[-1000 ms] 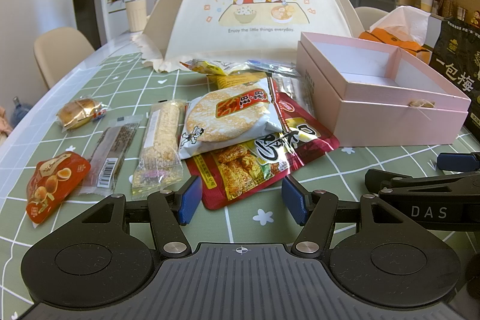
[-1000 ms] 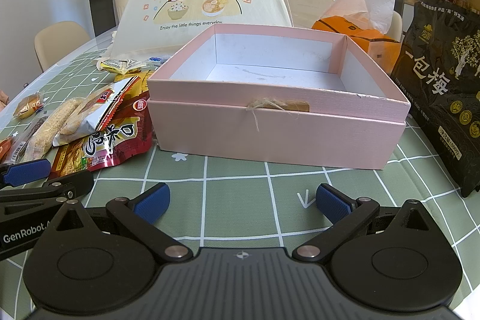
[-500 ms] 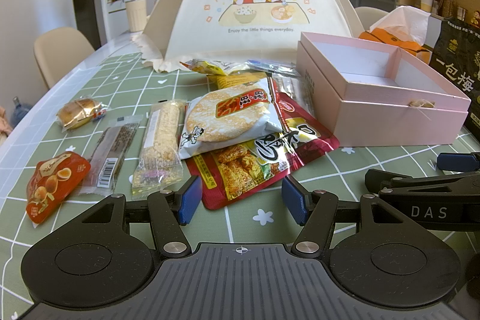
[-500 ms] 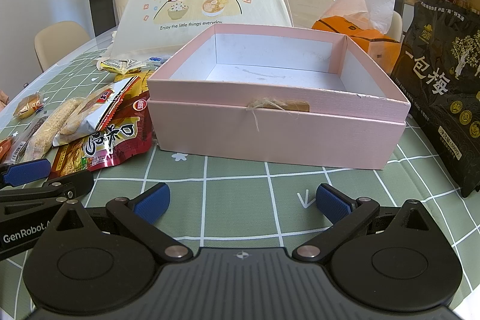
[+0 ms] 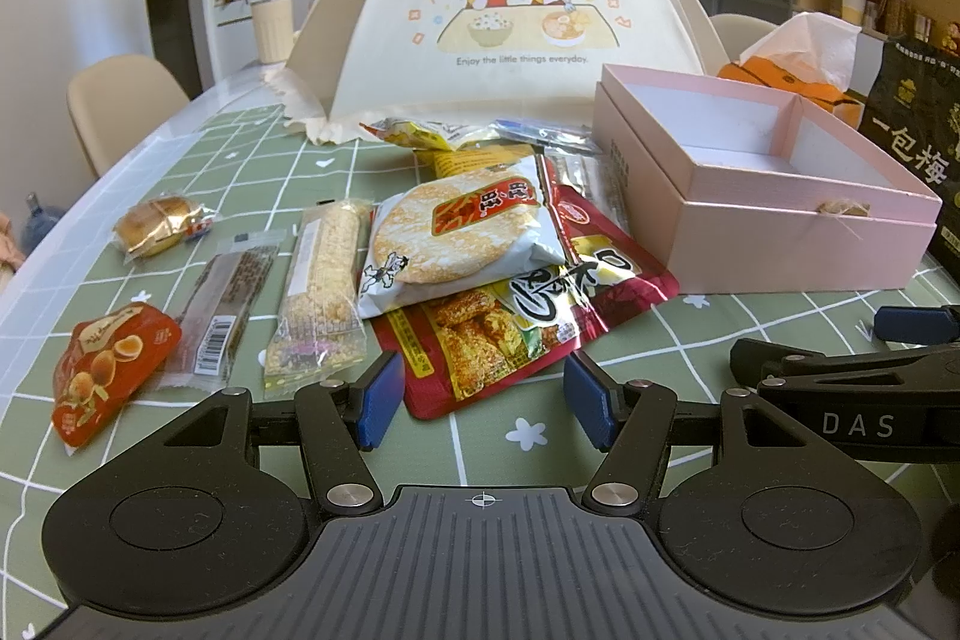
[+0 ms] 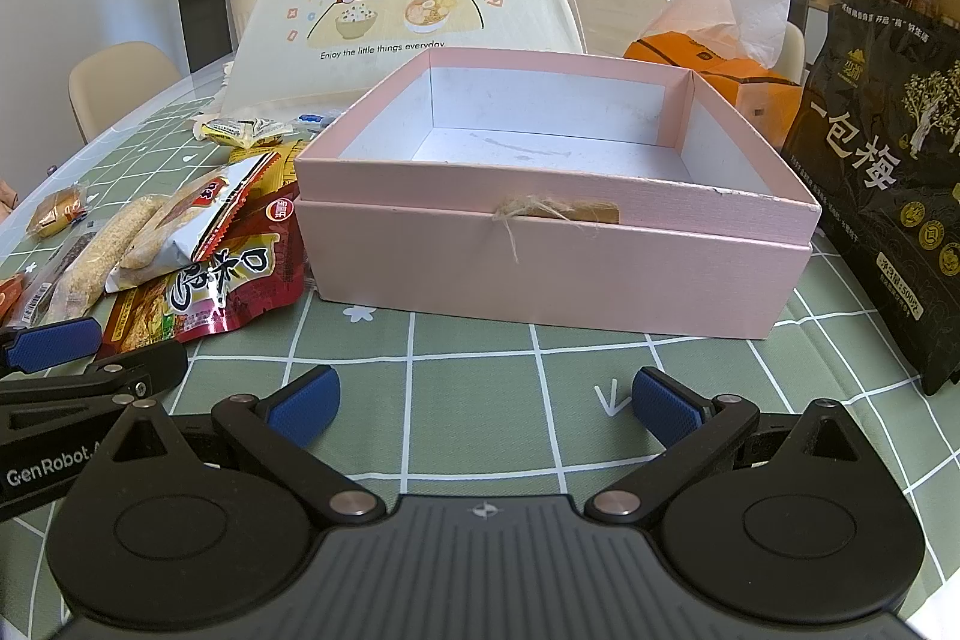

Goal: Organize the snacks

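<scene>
While both claws, left claw [image 5: 482,391] and right claw [image 6: 485,400], gape unladen, snacks [image 5: 462,235] seemingly touch the pink box [image 6: 558,244]

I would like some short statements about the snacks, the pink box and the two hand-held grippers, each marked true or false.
1. The pink box has no snacks in it. True.
2. The left hand-held gripper is shut on the red snack bag. False: it is open and holds nothing; the bag lies on the table in front of it.
3. The rice cracker pack lies on top of the red snack bag. True.
4. The right hand-held gripper holds a snack. False: it is open and empty, facing the pink box.
5. The black plum bag lies inside the pink box. False: it stands beside it.
</scene>
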Tool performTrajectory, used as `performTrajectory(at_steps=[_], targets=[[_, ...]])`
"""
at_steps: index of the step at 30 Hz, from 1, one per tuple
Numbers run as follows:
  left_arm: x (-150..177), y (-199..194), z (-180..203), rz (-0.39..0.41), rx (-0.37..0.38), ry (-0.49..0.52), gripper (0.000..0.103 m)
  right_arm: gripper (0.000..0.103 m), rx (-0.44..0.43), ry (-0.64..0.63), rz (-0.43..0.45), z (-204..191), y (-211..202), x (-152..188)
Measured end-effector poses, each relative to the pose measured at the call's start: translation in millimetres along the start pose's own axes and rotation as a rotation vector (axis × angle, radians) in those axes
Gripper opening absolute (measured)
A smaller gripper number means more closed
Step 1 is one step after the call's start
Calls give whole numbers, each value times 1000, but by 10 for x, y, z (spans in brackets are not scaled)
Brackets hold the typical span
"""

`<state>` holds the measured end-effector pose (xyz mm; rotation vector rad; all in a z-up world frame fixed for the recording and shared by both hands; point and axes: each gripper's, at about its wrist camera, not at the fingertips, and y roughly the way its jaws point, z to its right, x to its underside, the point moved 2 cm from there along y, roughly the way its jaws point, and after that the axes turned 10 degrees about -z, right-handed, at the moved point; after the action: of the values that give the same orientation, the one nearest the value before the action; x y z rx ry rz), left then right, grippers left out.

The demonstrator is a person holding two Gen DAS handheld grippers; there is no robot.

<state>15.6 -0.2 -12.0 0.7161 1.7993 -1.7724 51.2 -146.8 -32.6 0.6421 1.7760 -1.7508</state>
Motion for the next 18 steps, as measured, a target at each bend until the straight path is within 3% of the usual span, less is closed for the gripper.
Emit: performTrajectory(at_steps=[12,15,18], targets=[[12,-22,29,-2,-12,12,66,103,-11,-13,-16,16,-3,1],[-24,-137,-49,-54,62,-1,62,103,-33,-36,-113,46,-36,-42],[-123,-360,-224,-53,140,-23,62,103,-7,-16,-147,12,-63,-27]])
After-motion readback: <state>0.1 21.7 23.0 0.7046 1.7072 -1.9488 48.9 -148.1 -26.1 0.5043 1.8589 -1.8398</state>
